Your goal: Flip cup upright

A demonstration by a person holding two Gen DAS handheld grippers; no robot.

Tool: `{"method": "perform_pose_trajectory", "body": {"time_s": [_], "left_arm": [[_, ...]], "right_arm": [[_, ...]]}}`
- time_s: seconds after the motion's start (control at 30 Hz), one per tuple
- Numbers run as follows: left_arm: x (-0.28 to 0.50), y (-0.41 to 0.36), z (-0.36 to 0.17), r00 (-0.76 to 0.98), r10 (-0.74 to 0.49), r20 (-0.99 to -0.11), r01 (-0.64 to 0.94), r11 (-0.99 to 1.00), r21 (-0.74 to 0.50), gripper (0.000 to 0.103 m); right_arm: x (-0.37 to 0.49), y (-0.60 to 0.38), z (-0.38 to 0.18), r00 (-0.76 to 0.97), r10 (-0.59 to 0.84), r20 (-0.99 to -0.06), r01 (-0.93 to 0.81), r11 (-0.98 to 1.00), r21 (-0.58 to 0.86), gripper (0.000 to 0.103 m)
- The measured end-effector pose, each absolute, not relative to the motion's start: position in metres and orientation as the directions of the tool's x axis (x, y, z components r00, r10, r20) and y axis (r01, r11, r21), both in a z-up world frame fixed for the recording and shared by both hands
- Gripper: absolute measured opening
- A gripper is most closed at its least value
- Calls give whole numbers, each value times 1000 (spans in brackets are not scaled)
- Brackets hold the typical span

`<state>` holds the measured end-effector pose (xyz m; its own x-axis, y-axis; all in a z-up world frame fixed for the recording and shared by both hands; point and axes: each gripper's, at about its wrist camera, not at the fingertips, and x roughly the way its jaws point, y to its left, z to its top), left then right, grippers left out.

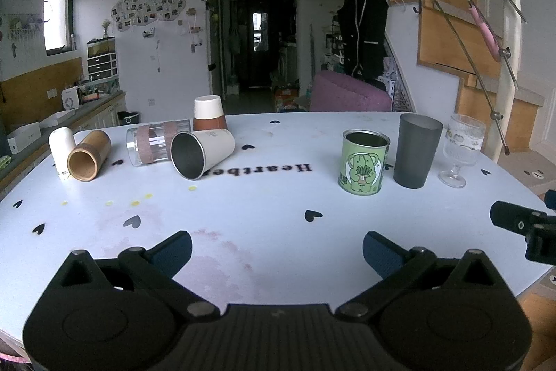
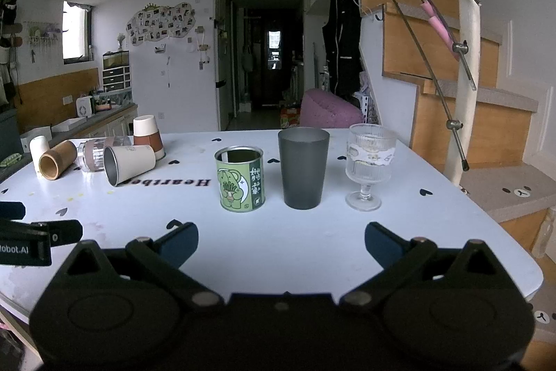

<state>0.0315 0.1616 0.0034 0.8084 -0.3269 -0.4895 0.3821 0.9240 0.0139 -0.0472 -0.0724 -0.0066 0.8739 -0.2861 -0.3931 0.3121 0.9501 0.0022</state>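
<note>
White tabletop (image 1: pixel 264 204), smooth and rounded at the edge, printed with small black hearts and the word "Heartbeat", faintly stained pink near the front. Room behind: white walls, a photo collage (image 1: pixel 149 7), a dark hallway, a wooden staircase (image 1: pixel 441 33) with wire railing, a black coat (image 1: pixel 363 19) hung on it, a purple seat (image 1: pixel 347 93). Left group, lying on their sides: a small white cup (image 1: pixel 60 145), a bamboo cup (image 1: pixel 88 155) touching it, a clear ribbed glass (image 1: pixel 156 143) with brown bands, and a cream cup (image 1: pixel 203 153) with a steel lining, its mouth facing the front of the table. Just behind the cream cup, a cream-and-brown cup (image 1: pixel 208 113) stands mouth down. Right group, upright: a green tin (image 2: pixel 239 178) with a cartoon elephant, a matte dark grey tumbler (image 2: pixel 302 167), and a ribbed stemmed glass (image 2: pixel 370 164), set in a row near one another but apart. Left gripper (image 1: pixel 277 251), black with blue textured pads, hovers low over the front of the table, jaws spread wide and holding nothing. Right gripper (image 2: pixel 281 240), same make, jaws likewise wide apart and empty, facing the upright row.
</note>
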Motion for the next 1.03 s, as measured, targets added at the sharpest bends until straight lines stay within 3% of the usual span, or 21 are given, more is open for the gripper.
{"method": "perform_pose_trajectory", "body": {"time_s": [1.03], "left_arm": [[31,160,3,809,-325,-491,382,924,16,103]], "right_arm": [[-48,-72,-7,871,-289,-396,319,948,9,103]]}}
